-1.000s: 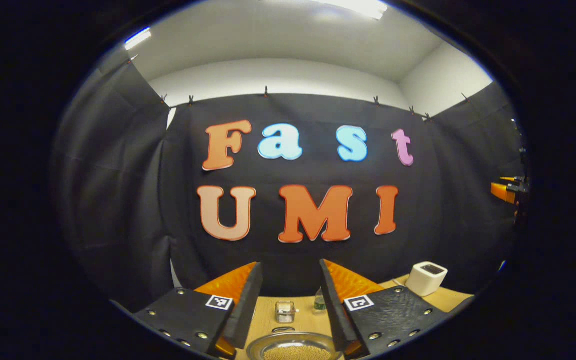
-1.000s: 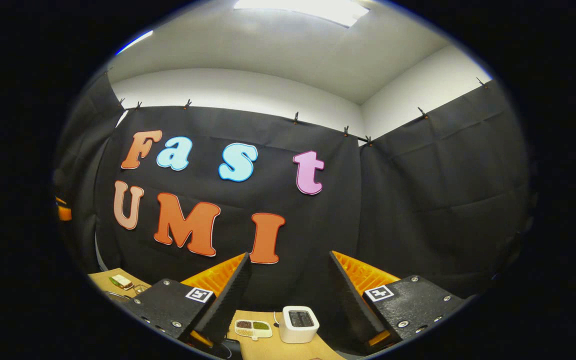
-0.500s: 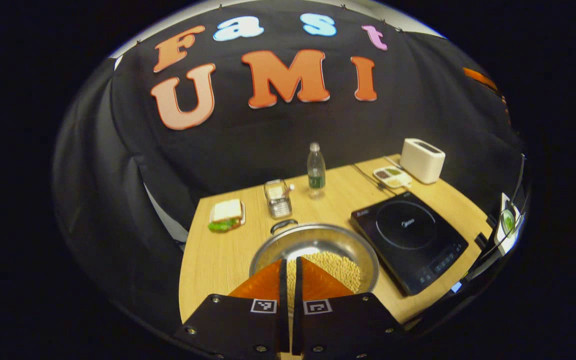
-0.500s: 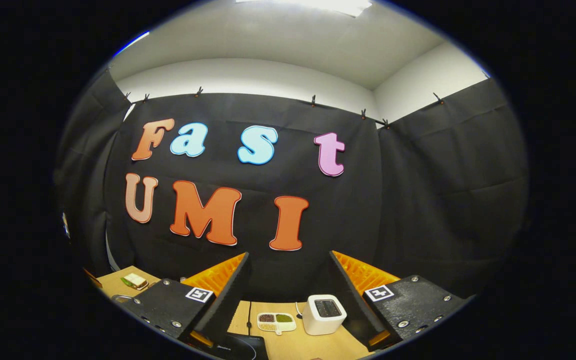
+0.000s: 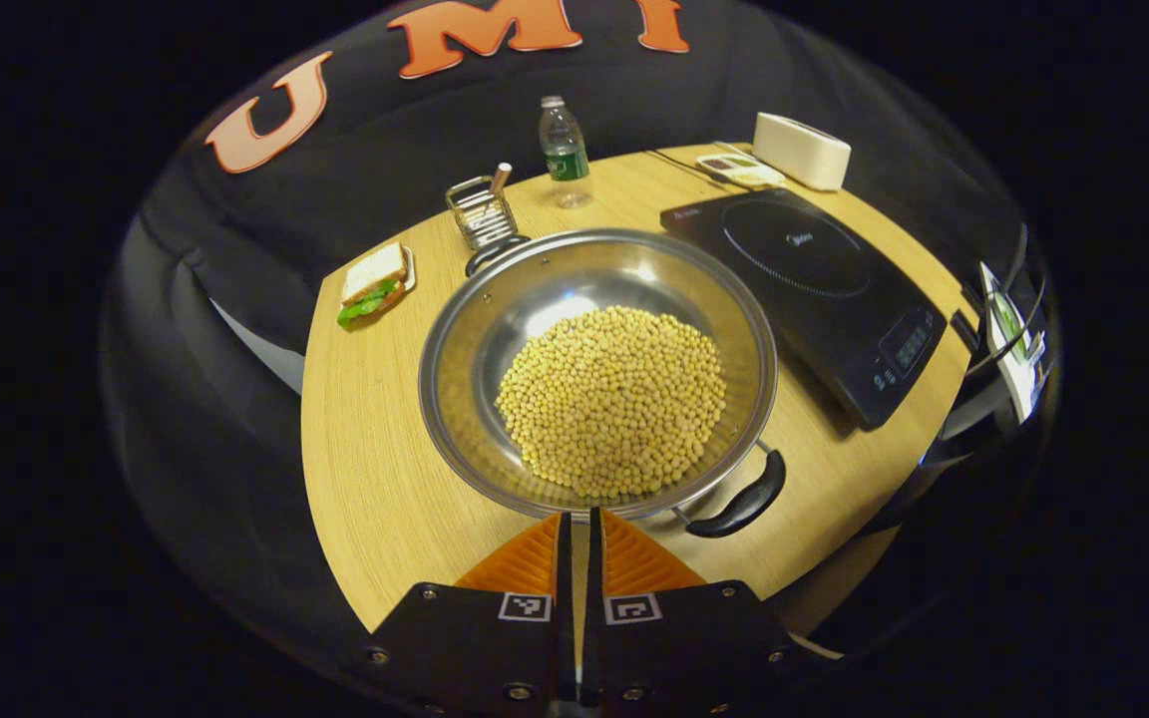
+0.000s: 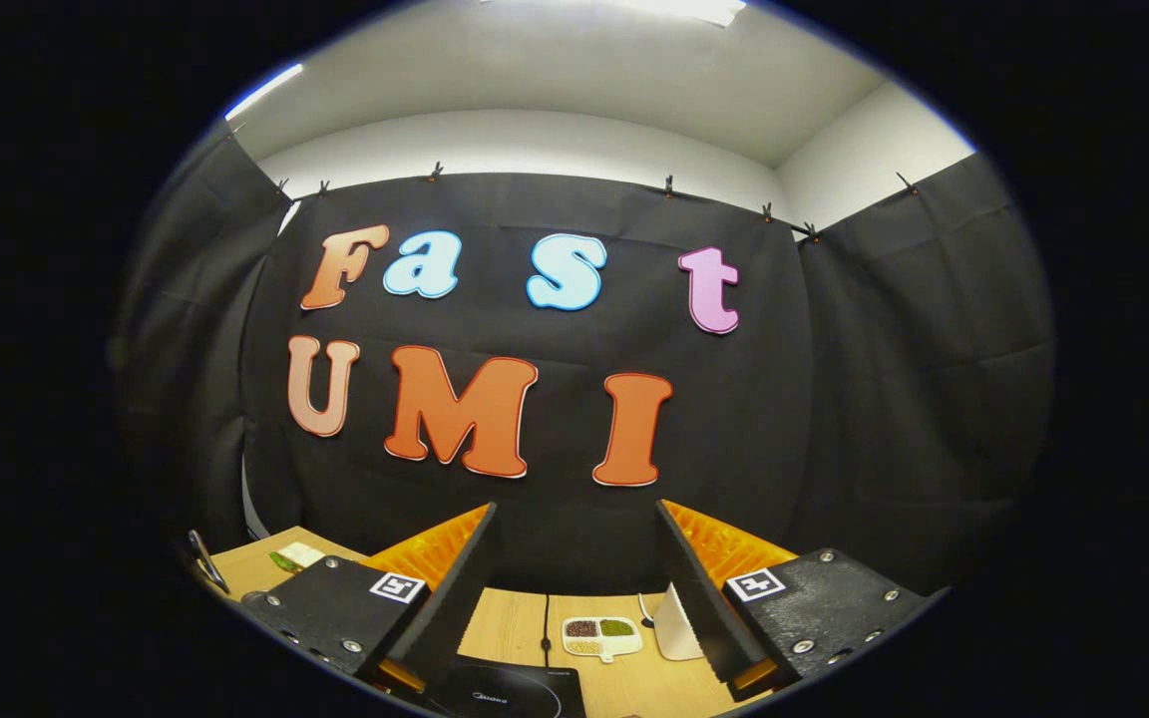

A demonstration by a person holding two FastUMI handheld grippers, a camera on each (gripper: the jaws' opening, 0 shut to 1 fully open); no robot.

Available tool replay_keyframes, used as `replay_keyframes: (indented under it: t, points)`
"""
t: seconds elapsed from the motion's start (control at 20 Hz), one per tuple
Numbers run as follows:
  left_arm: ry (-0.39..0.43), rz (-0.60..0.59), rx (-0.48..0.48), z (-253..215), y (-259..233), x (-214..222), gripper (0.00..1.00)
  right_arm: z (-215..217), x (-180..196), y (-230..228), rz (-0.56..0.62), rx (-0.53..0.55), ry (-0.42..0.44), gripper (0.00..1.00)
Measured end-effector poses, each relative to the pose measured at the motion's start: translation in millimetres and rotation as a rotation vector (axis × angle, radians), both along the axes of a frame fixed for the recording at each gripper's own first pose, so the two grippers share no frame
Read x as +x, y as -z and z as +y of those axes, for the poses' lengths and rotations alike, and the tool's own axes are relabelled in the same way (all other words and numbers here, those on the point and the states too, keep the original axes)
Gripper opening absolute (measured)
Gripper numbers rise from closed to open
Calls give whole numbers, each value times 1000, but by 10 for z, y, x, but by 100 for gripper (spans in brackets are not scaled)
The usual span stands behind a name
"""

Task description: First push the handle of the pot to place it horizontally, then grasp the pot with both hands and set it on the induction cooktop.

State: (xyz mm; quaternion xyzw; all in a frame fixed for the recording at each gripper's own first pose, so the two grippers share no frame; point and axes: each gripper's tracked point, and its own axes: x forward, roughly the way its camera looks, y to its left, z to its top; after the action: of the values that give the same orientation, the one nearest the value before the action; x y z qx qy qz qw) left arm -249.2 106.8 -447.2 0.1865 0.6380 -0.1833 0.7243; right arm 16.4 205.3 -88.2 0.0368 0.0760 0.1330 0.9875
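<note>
**Left tool closed above the pot, right tool spread wide**

The left tool (image 5: 579, 519) had its fingers drawn together with only a thin slit between them, gripping nothing, and it hung over the near rim of the pot (image 5: 455, 329). The right tool (image 6: 574, 538) stood wide apart and empty, aimed level at the booth's cloth wall above the far end of the worktop (image 5: 375, 479).

The pot sat on the worktop just left of the induction cooktop (image 5: 804, 269), its steel bowl holding a heap of pale soybeans (image 5: 614, 399). One black handle (image 5: 744, 499) stuck out at the near right of the rim; a second handle (image 5: 495, 251) showed at the far side, partly hidden behind the rim.

Further back stood a small wire basket (image 5: 480, 211) with something upright in it that I could not make out, a water bottle (image 5: 563, 150), a sandwich (image 5: 373, 286) on a plate, a divided dish (image 6: 599, 635) of grains, and a white toaster (image 5: 802, 150). In the right gripper view the toaster was mostly hidden behind a finger, and the cooktop was cut off at the bottom edge.
</note>
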Motion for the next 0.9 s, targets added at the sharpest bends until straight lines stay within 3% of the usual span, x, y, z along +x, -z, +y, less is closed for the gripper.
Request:
replay_keyframes:
  t: [0.15, 0.55, 0.75, 0.9]
  points:
    - [88, 13, -22, -106, -5, -27, 1, 193, -77, 57, 21, -12, -20, 94]
    - [135, 167, -69, -151, 138, -395, 4, 509, -338, 190, 87, -81, -34, 94]
    - [106, 189, -125, -400, 231, -421, 3, 603, -417, 195, 86, -94, -78, 94]
    - [96, 204, -90, -383, 266, -443, 1, 577, -400, 185, 69, -80, -106, 94]
